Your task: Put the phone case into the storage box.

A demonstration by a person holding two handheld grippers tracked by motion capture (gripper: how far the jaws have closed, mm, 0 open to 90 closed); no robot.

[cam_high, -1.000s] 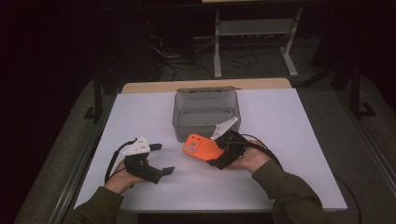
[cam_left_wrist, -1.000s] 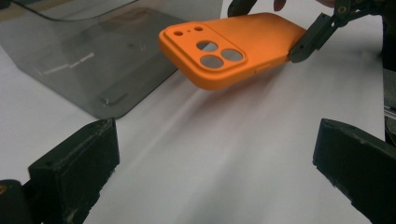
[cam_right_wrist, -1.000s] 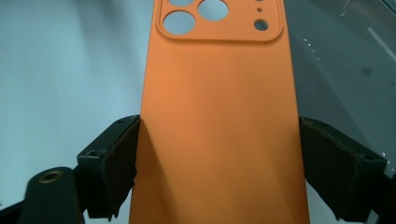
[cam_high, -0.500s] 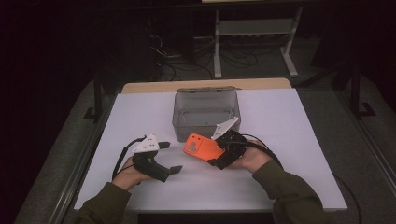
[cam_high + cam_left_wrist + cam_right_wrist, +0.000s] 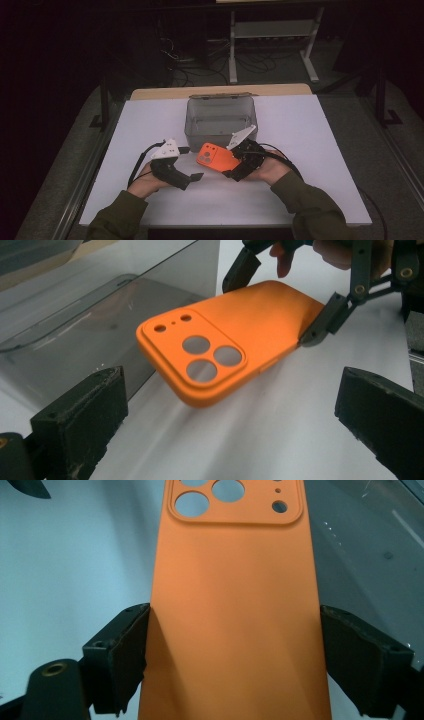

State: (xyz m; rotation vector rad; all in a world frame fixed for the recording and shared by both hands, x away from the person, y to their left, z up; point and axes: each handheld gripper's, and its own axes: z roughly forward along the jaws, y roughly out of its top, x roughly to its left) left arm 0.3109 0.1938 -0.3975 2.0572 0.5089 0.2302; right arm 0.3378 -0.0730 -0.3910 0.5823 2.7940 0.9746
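An orange phone case [image 5: 217, 157] with round camera holes is held tilted just above the white table [image 5: 310, 130]. My right gripper [image 5: 231, 162] is shut on it, one jaw on each long edge of the case [image 5: 235, 605]. My left gripper [image 5: 192, 162] is open a short way left of the case and points at its camera end. In the left gripper view the case [image 5: 235, 340] lies ahead of the wide-apart jaws, with nothing between them. The right gripper's fingers [image 5: 325, 322] clasp its far end.
A grey see-through bin [image 5: 220, 131] stands open just behind the case, and its wall [image 5: 75, 325] is close beside the case's camera end. The white tabletop runs out to both sides. Dark floor, cables and a rack lie beyond the table.
My left gripper has moved right, closer to the orange case. The right gripper and the case have stayed put.
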